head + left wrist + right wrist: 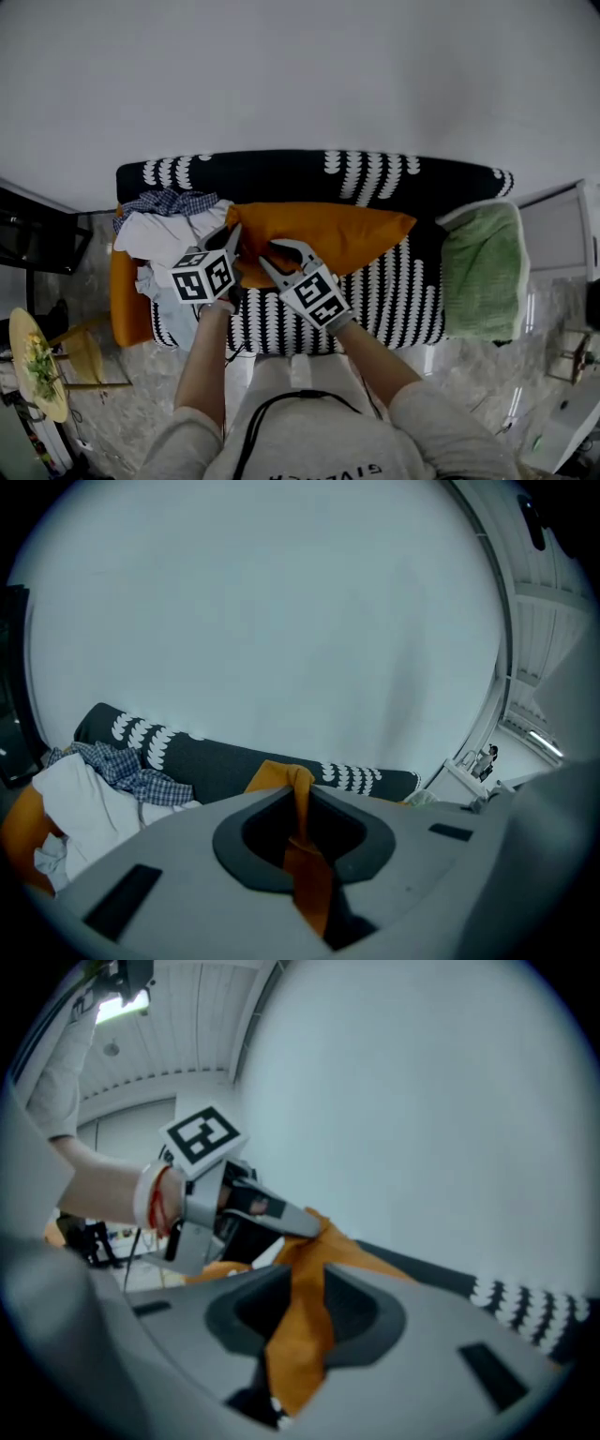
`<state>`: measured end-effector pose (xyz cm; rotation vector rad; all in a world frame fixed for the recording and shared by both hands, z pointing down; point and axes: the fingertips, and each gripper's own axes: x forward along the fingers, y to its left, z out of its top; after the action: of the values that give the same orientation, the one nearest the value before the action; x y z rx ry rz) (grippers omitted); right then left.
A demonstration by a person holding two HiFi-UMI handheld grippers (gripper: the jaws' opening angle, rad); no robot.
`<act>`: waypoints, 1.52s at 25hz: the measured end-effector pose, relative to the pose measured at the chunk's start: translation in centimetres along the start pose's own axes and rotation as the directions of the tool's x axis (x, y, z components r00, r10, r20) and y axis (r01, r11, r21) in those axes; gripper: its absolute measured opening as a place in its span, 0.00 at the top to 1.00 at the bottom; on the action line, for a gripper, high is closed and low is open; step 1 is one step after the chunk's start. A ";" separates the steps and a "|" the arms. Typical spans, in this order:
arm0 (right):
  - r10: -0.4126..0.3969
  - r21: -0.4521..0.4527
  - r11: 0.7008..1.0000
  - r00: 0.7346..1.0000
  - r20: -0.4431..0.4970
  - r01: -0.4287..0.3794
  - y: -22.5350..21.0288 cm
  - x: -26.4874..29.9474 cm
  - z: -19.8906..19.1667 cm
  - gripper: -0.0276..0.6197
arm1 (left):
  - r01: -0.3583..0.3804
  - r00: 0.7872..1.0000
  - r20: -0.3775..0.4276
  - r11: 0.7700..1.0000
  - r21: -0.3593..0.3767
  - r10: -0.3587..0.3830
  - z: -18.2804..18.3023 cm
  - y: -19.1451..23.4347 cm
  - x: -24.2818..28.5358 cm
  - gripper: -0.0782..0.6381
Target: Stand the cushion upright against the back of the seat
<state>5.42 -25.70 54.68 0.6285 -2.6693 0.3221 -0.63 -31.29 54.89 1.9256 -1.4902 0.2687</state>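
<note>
The soft, light, floppy cushion (328,234) is clamped at its loose edge fabric by the left gripper (234,246) and the right gripper (278,255) just beside it; sagging is expected.

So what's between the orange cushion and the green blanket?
Just bare black-and-white sofa seat, between the orange cushion and the green blanket. The head view shows it.

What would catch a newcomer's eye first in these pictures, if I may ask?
The orange cushion lying across the black-and-white patterned seat, mid-picture in the head view. The left gripper and right gripper meet at its left end, each with orange fabric between its jaws. A heap of clothes fills the seat's left end; a green towel covers its right end.
</note>
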 end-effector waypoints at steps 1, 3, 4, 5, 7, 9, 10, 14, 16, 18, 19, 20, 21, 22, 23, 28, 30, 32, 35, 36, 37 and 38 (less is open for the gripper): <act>-0.030 0.009 1.000 1.000 0.000 0.030 -1.0 -0.8 -0.3 0.81 | -0.013 1.000 -0.004 1.000 -0.001 0.013 -0.3 0.6 -0.1 0.81; -0.112 0.053 0.992 0.994 -0.001 0.112 -3.7 -2.8 -1.2 0.81 | -0.033 0.999 -0.008 0.999 -0.005 0.033 -0.8 1.8 -0.3 0.81; -0.162 0.084 0.983 0.987 -0.005 0.162 -5.4 -4.1 -1.9 0.81 | -0.038 0.999 -0.009 0.999 -0.012 0.038 -1.1 2.3 -0.4 0.81; -0.215 0.117 0.970 0.977 -0.015 0.215 -7.3 -5.5 -2.7 0.81 | -0.043 0.999 -0.010 0.999 -0.020 0.043 -1.5 2.7 -0.5 0.81; -0.317 0.173 0.931 0.947 -0.047 0.321 -10.9 -8.4 -4.7 0.81 | -0.058 0.998 -0.017 0.998 -0.026 0.058 -2.2 3.4 -0.7 0.81; -0.404 0.204 0.888 0.911 -0.084 0.412 -14.1 -11.1 -6.7 0.81 | -0.078 0.997 -0.024 0.996 -0.030 0.078 -2.8 4.1 -0.7 0.81; -0.439 0.212 0.867 0.893 -0.100 0.450 -15.4 -12.3 -7.5 0.81 | -0.088 0.996 -0.025 0.996 -0.034 0.087 -3.1 4.4 -0.7 0.81; -0.535 0.229 0.799 0.832 -0.149 0.555 -18.9 -16.1 -9.8 0.81 | -0.130 0.991 -0.032 0.991 -0.031 0.129 -4.2 5.6 -1.1 0.81; -0.568 0.231 0.772 0.806 -0.168 0.592 -20.1 -17.4 -10.6 0.81 | -0.153 0.988 -0.030 0.987 -0.040 0.152 -4.6 6.2 -1.2 0.81; -0.597 0.231 0.746 0.781 -0.184 0.625 -21.3 -18.6 -11.2 0.79 | -0.177 0.984 -0.025 0.983 -0.053 0.176 -4.9 6.9 -1.3 0.81; -0.609 0.233 0.734 0.770 -0.191 0.638 -21.8 -19.1 -11.4 0.78 | -0.187 0.982 -0.022 0.981 -0.057 0.186 -5.0 7.1 -1.3 0.81; -0.617 0.238 0.724 0.762 -0.197 0.648 -22.3 -19.5 -11.7 0.77 | -0.195 0.981 -0.020 0.979 -0.062 0.194 -5.0 7.4 -1.3 0.81; -0.622 0.245 0.716 0.756 -0.203 0.654 -22.8 -19.8 -12.0 0.76 | -0.202 0.979 -0.016 0.977 -0.068 0.201 -5.0 7.6 -1.3 0.81; -0.623 0.254 0.709 0.753 -0.209 0.658 -23.3 -20.1 -12.3 0.74 | -0.207 0.978 -0.011 0.975 -0.077 0.207 -5.0 7.7 -1.3 0.81; -0.622 0.264 0.704 0.752 -0.216 0.659 -23.7 -20.2 -12.6 0.73 | -0.212 0.977 -0.005 0.973 -0.089 0.212 -5.0 7.9 -1.3 0.81; -0.553 0.356 0.710 0.794 -0.252 0.608 -25.1 -19.4 -14.9 0.66 | -0.246 0.967 0.029 0.959 -0.140 0.252 -5.0 8.6 -1.4 0.81; -0.513 0.407 0.715 0.822 -0.248 0.569 -25.4 -18.7 -15.6 0.66 | -0.253 0.964 0.040 0.956 -0.148 0.261 -5.0 8.6 -1.3 0.81; -0.489 0.453 0.708 0.839 -0.240 0.542 -26.0 -18.4 -16.1 0.66 | -0.252 0.963 0.053 0.955 -0.154 0.262 -4.9 8.4 -1.1 0.81; -0.471 0.485 0.690 0.842 -0.263 0.537 -26.6 -18.3 -17.2 0.66 | -0.246 0.963 0.071 0.956 -0.161 0.260 -5.0 8.2 -1.1 0.81; -0.465 0.496 0.686 0.845 -0.264 0.532 -26.7 -18.2 -17.5 0.66 | -0.244 0.963 0.077 0.956 -0.162 0.258 -5.1 8.2 -1.2 0.81; -0.456 0.510 0.684 0.851 -0.259 0.522 -26.7 -17.9 -17.5 0.66 | -0.241 0.963 0.081 0.957 -0.163 0.256 -5.1 8.2 -1.1 0.81; -0.448 0.523 0.683 0.858 -0.251 0.510 -26.6 -17.7 -17.4 0.66 | -0.238 0.964 0.084 0.958 -0.162 0.254 -5.2 8.2 -1.1 0.81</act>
<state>37.89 -36.94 66.70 1.4196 -2.1612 0.9916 -7.31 -28.17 61.36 1.6571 -1.7704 0.1620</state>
